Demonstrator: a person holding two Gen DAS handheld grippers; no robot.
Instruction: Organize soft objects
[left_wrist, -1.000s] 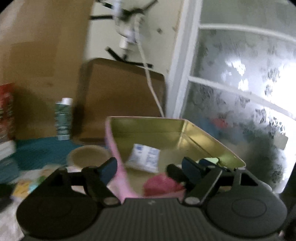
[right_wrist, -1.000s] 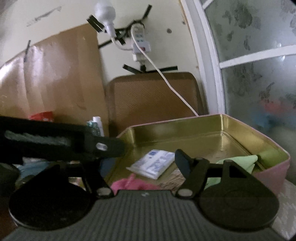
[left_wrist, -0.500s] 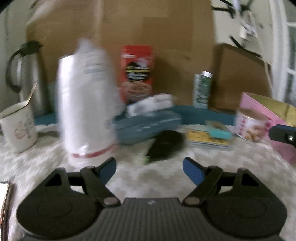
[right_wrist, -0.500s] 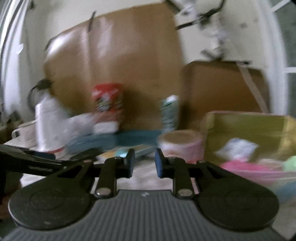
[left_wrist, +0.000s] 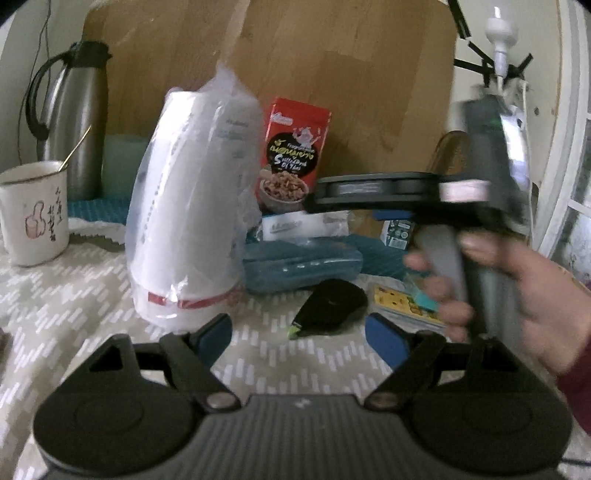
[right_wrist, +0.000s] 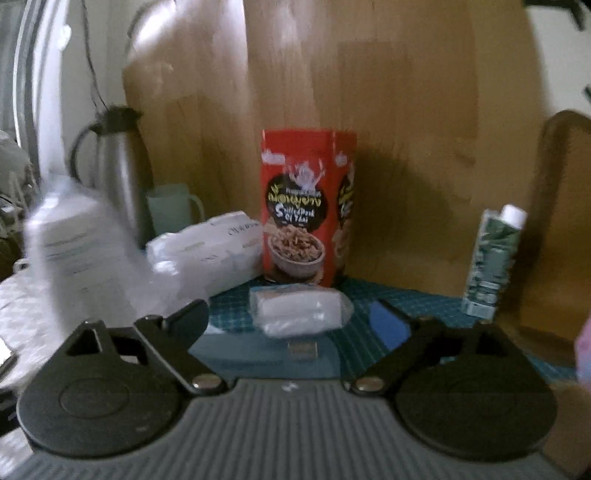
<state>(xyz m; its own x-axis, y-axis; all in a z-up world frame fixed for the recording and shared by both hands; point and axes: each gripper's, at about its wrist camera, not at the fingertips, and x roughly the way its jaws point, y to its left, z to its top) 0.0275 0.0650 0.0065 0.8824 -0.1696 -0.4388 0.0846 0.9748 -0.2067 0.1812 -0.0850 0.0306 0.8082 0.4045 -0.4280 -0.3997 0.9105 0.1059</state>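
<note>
- The right gripper (right_wrist: 291, 314) is lined up on a small white tissue pack (right_wrist: 301, 308) in clear wrap, its jaws spread wide and empty, one finger (right_wrist: 388, 326) to either side of the pack but short of it
- The pack lies on a teal case (right_wrist: 258, 350), just in front of a red snack box (right_wrist: 306, 206), with a larger white wrapped pack (right_wrist: 207, 251) to its left
- I'd say the step in hand is reaching for the next soft thing, and this pack looks like the pick
- The next move calls for easing forward until the fingers straddle the pack, then closing gently, as the slippery wrap could squirt out or the pack could slide on the case
- The left gripper (left_wrist: 297, 332) hangs over the patterned tablecloth (left_wrist: 74, 295), jaws apart and holding nothing, near a black tape-like gadget (left_wrist: 332, 306)
- Only the left view shows the person's right hand (left_wrist: 517, 291) on the other tool's handle, the white mug (left_wrist: 33, 214) with a spoon, the bagged stack of white cups (left_wrist: 192, 229) and a yellow card (left_wrist: 402, 302)
- Only the right view shows the tissue pack plainly, along with a green-patterned carton (right_wrist: 491, 262) to the right; from the left the tool hides most of it
- Both views catch the steel flask (left_wrist: 77, 122), and neither shows where the soft things are meant to end up
</note>
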